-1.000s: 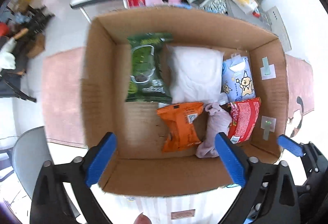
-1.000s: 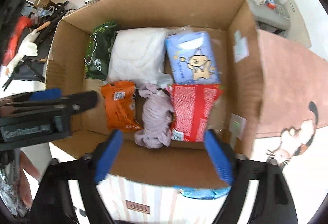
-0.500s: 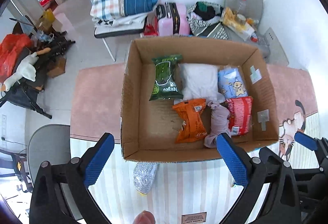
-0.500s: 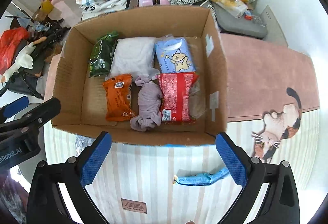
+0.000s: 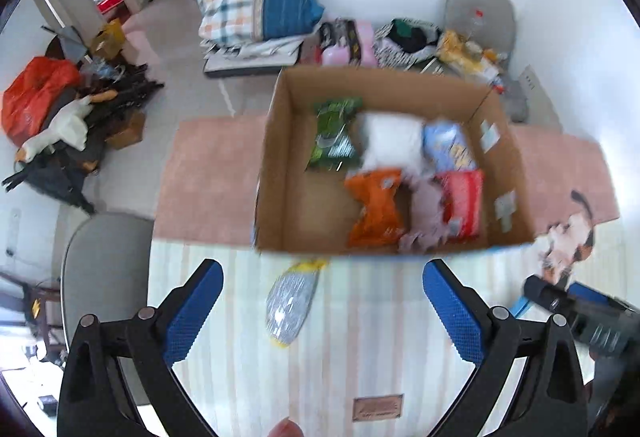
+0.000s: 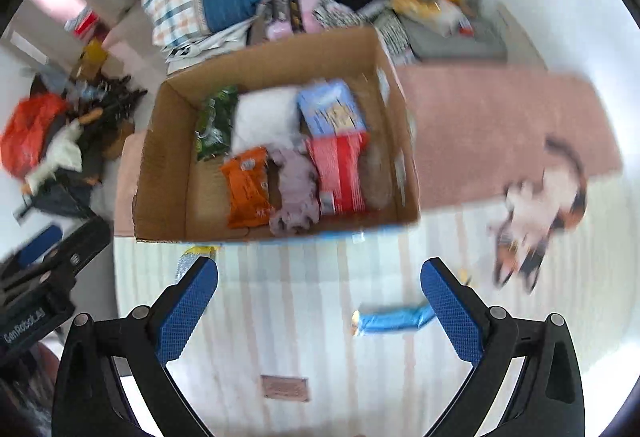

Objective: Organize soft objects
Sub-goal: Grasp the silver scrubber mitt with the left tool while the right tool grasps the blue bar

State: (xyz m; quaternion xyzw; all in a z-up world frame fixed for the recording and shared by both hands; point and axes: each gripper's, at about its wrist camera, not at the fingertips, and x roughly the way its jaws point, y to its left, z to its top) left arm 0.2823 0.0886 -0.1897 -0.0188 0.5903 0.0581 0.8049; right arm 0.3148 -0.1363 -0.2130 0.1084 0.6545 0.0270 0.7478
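The brown cardboard box (image 5: pixel 276 165) sits mid-frame on the striped rug (image 5: pixel 360 337), holding a green packet (image 5: pixel 334 135), white pillow pack (image 5: pixel 390 141), orange packet (image 5: pixel 376 203), lilac cloth (image 5: pixel 424 215) and red packet (image 5: pixel 462 203). Below it lie a silver-and-yellow pouch (image 5: pixel 290 303) and, lower right, a light-blue wrapper (image 6: pixel 394 319). The left gripper (image 5: pixel 322 313) and right gripper (image 6: pixel 320 311) both hover with jaws released, holding nothing.
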